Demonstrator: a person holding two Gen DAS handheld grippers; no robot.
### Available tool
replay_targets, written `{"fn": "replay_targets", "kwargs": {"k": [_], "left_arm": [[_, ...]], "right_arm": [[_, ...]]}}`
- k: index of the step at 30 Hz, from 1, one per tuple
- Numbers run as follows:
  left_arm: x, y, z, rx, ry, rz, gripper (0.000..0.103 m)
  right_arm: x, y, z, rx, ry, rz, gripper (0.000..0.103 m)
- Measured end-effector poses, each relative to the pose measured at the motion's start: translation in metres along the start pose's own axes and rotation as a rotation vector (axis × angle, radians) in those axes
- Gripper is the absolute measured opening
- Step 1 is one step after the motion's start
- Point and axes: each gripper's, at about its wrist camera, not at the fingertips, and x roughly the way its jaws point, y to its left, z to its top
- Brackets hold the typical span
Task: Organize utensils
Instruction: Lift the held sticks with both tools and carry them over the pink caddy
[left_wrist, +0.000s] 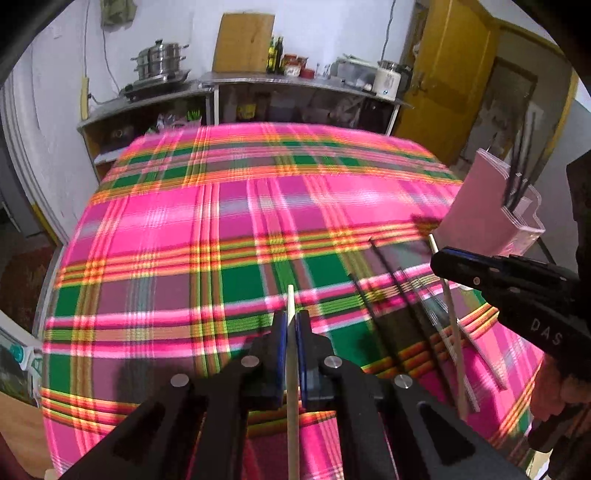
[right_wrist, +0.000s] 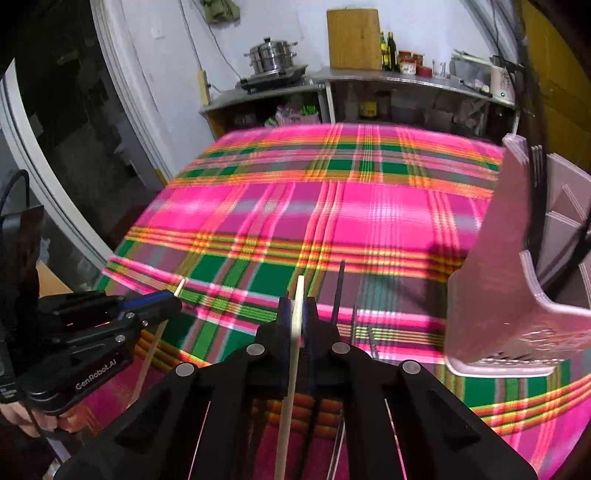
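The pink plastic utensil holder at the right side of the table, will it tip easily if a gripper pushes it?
Probably yes. The pink plastic utensil holder looks tall and thin-walled, so likely light. The black chopsticks standing in it rise well above its rim, which may raise its balance point. The plaid tablecloth beneath could grip its base, so a high push would tip rather than slide it.

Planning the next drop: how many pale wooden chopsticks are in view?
2: one chopstick clamped in the left gripper, the other chopstick in the right gripper. More may lie hidden.
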Motion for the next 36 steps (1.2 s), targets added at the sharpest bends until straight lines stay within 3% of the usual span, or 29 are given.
{"fn": "replay_targets", "kwargs": {"k": [21,36], "left_arm": [[-0.104,-0.034,0.032,0.037,-0.180,-0.072,0.005],[-0.117,-0.074,0.050,0.056,-0.189,-0.170,0.005]], "right_arm": [[-0.110,0.006,0.014,0.004,-0.197,-0.015,0.006],[-0.161,-0.014,0.008,0.031,-0.266,-0.062,0.006]]}}
